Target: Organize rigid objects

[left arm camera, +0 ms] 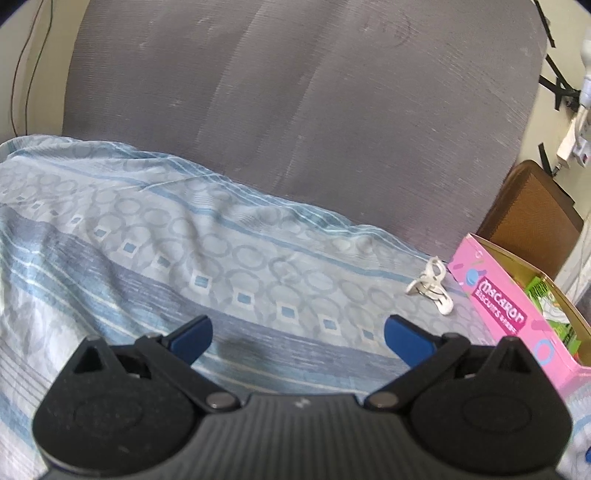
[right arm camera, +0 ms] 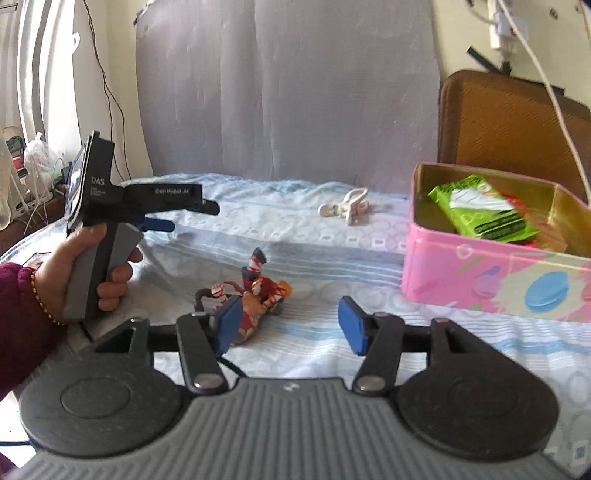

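A red and orange toy figurine (right arm camera: 264, 291) lies on the patterned bedsheet (right arm camera: 295, 243), just beyond my right gripper (right arm camera: 290, 325). Its lower part sits behind the left blue pad (right arm camera: 227, 325). The right gripper is open and nothing is pressed between its pads. A white clip (right arm camera: 347, 208) (left arm camera: 430, 280) lies farther back on the sheet. To the right stands an open pink tin box (right arm camera: 461, 273) (left arm camera: 495, 295) holding a green packet (right arm camera: 480, 210). My left gripper (left arm camera: 299, 332) (right arm camera: 194, 217) is open and empty, hovering over bare sheet (left arm camera: 184, 240) at the left.
A person's hand (right arm camera: 77, 266) in a maroon sleeve holds the left gripper. A grey board (right arm camera: 288, 92) stands behind the bed. A brown chair back (right arm camera: 509, 125) rises behind the tin. Cables and a power strip (right arm camera: 498, 26) hang at the top right; bags and clutter (right arm camera: 33, 162) sit far left.
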The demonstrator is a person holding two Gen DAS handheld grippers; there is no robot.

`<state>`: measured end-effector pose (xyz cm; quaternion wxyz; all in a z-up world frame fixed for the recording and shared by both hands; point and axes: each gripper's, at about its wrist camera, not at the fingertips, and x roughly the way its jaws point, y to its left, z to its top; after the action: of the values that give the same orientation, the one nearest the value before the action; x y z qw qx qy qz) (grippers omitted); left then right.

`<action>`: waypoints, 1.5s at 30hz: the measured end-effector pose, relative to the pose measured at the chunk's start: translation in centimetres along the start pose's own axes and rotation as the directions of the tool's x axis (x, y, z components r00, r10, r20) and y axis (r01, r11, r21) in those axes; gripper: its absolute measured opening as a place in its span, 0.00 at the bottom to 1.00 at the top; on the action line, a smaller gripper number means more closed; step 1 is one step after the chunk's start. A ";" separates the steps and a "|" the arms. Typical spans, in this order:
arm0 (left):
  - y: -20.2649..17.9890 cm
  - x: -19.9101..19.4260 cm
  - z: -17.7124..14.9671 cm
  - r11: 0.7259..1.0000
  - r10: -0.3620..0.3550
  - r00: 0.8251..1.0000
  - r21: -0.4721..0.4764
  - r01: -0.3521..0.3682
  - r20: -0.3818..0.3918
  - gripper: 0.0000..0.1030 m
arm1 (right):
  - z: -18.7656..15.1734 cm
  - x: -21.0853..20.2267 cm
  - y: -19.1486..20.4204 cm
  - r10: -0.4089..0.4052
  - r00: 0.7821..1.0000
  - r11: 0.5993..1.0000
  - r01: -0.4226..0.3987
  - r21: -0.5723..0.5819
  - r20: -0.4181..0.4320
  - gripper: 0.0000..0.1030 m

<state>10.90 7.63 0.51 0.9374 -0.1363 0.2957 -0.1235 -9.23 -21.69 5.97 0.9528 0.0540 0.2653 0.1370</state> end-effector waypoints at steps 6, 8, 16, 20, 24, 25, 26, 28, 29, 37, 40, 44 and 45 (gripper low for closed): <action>-0.1 -2.1 -1.3 0.997 -0.078 0.996 -0.021 0.077 -0.039 0.99 | -0.1 -2.1 -2.0 -0.010 0.999 1.000 0.008 0.026 0.043 0.58; -0.5 -3.5 -1.9 0.992 -0.126 0.991 -0.028 0.124 -0.048 0.99 | -0.1 -2.2 -2.5 -0.001 0.999 1.000 0.000 0.023 0.046 0.60; -4.5 -7.9 -3.9 0.946 -0.319 0.940 0.022 0.324 -0.124 0.99 | -0.2 0.7 -1.9 0.094 0.996 0.996 -0.094 0.002 -0.008 0.63; -6.1 -7.5 -4.5 0.930 -0.362 0.914 -0.005 0.367 -0.182 0.99 | 0.0 2.1 -0.7 0.142 0.989 0.989 -0.143 -0.031 -0.035 0.74; -7.4 -6.8 -5.2 0.924 -0.373 0.902 0.001 0.382 -0.218 0.99 | 0.0 3.4 0.2 0.154 0.985 0.987 -0.157 -0.042 -0.076 0.75; -7.8 -6.8 -5.5 0.920 -0.381 0.897 0.007 0.392 -0.224 0.99 | -0.1 3.7 0.2 0.156 0.984 0.986 -0.160 -0.041 -0.087 0.75; -8.2 -6.8 -5.6 0.917 -0.384 0.894 0.017 0.398 -0.229 1.00 | -0.1 4.1 0.4 0.156 0.983 0.986 -0.160 -0.041 -0.099 0.75; -8.8 -6.6 -5.9 0.916 -0.380 0.893 0.037 0.400 -0.241 1.00 | -0.2 4.8 0.7 0.148 0.982 0.987 -0.154 -0.043 -0.120 0.76; -9.0 -6.3 -6.1 0.916 -0.378 0.891 0.040 0.400 -0.252 1.00 | -0.2 5.2 0.8 0.146 0.981 0.987 -0.153 -0.041 -0.130 0.76; -9.4 -4.6 -7.3 0.915 -0.380 0.875 0.017 0.403 -0.298 0.97 | -0.2 7.0 1.7 0.152 0.977 0.987 -0.159 -0.036 -0.148 0.77; -9.4 -4.3 -7.1 0.911 -0.391 0.873 0.014 0.412 -0.291 0.95 | -0.3 7.1 2.1 0.151 0.978 0.986 -0.160 -0.055 -0.141 0.77; -9.6 -3.7 -7.0 0.903 -0.408 0.866 0.009 0.429 -0.289 0.85 | -0.3 7.2 2.5 0.137 0.982 0.987 -0.147 -0.071 -0.134 0.72; -9.7 -3.6 -7.0 0.905 -0.404 0.868 0.015 0.426 -0.288 0.84 | -0.3 7.1 2.7 0.129 0.983 0.987 -0.140 -0.082 -0.129 0.72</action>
<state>2.45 -1.54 0.05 0.8426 -0.1412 0.3830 -0.3513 -4.18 -17.05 2.65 0.9247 0.0200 0.3128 0.2159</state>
